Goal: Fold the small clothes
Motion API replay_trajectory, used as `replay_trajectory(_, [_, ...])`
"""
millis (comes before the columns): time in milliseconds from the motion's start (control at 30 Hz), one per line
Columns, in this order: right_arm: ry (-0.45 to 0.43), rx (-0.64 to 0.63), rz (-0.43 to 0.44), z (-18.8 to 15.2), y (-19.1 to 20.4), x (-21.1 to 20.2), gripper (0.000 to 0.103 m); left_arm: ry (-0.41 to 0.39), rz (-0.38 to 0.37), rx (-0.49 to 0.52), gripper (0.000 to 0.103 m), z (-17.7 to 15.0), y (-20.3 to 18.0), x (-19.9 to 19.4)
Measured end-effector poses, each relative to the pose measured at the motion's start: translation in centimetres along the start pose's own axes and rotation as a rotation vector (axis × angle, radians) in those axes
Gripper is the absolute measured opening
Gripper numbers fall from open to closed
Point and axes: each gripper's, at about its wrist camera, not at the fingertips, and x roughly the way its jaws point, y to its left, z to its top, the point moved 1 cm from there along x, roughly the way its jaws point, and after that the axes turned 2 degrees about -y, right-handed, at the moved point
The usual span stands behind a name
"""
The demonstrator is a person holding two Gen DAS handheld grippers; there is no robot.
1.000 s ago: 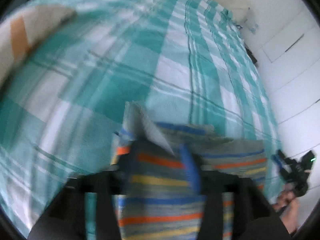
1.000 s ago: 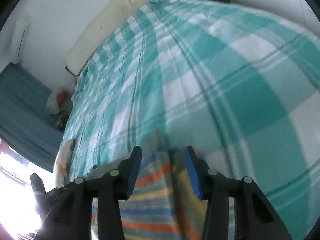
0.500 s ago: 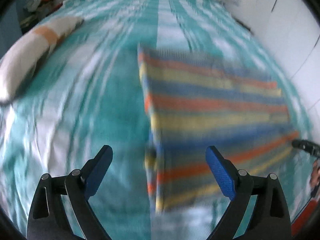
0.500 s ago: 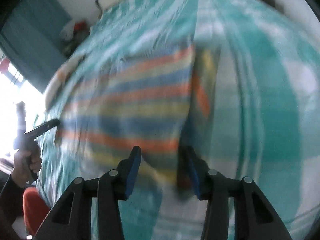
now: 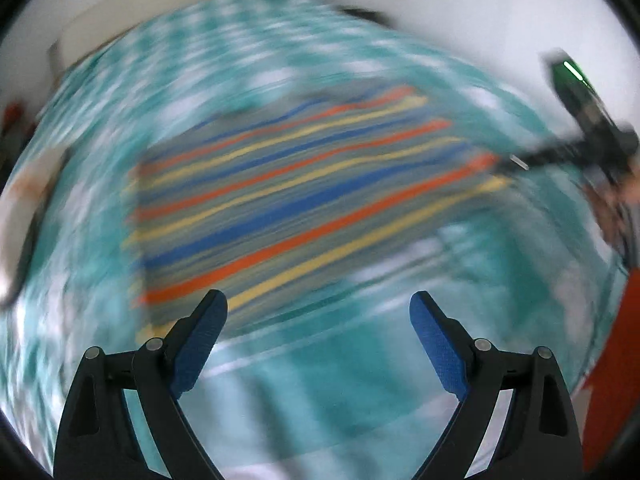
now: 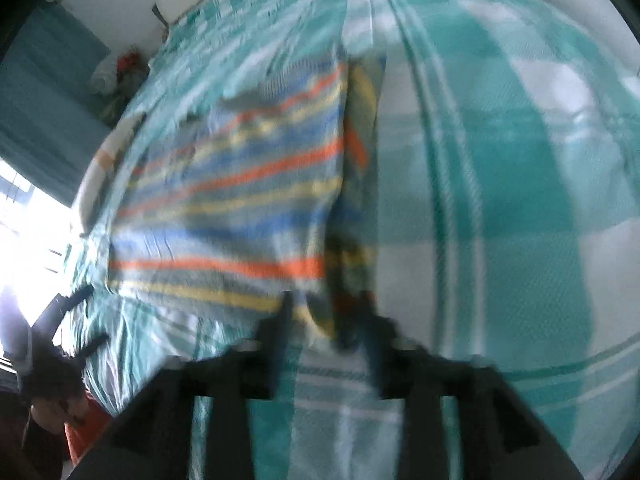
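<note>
The striped garment [image 5: 296, 200] lies flat on the bed's checked sheet [image 5: 328, 380], so a fold can be made. The left tool [image 5: 318, 316] stands wide apart, holding nothing. The right tool [image 6: 326, 312] is opening at the garment's near corner, the cloth between its jaws.

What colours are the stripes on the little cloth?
Orange, yellow and blue on grey; clearest in the left wrist view.

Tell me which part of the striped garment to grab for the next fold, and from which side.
Probably the near right corner of the striped garment, approached from the near edge. There the layers overlap and a strip sticks out past the folded top layer, so an edge is free to pinch. The right gripper already straddles that corner, its jaws opening. The left gripper hangs open over bare bedsheet.
</note>
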Motion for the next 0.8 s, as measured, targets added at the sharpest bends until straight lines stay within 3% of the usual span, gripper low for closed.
replay_trajectory(133, [-0.061, 0.000, 0.008, 3.4, -1.9, -2.1, 0.041, -0.044, -0.108, 0.128, 0.093, 3.8, -7.9, 3.4])
replay_trajectory(267, [-0.041, -0.009, 0.072, 6.1, -3.0, -1.2, 0.051, -0.051, -0.171, 0.175, 0.091, 6.8, -13.2, 7.7])
replay_trajectory(367, [-0.010, -0.033, 0.125, 7.8, -3.3, 0.7, 0.052, -0.007, -0.105, 0.210, 0.087, 7.8, -15.3, 11.6])
replay_trajectory(467, [0.007, -0.040, 0.150, 10.1, -3.2, 3.3, 0.061, -0.012, -0.083, 0.167, 0.054, 7.8, -14.8, 12.9])
replay_trajectory(500, [0.006, -0.035, 0.158, 10.6, -3.3, 4.1, 0.061, -0.028, -0.101, 0.138, 0.028, 8.0, -14.3, 12.4])
replay_trajectory(533, [0.008, -0.023, 0.170, 11.3, -3.2, 5.0, 0.061, -0.030, -0.125, 0.119, 0.017, 8.1, -13.8, 12.0])
replay_trajectory(700, [0.018, 0.090, 0.205, 13.8, -2.4, 9.7, 0.060, -0.053, -0.218, 0.052, 0.012, 8.2, -12.1, 10.5])
replay_trajectory(767, [-0.004, 0.053, 0.136, 14.4, -1.1, 9.7, 0.012, -0.056, -0.242, 0.021, 0.011, 8.2, -11.9, 10.1])
replay_trajectory(800, [-0.020, 0.043, 0.108, 14.6, -0.1, 9.2, 0.011, -0.064, -0.256, -0.004, 0.011, 8.1, -11.3, 9.6])
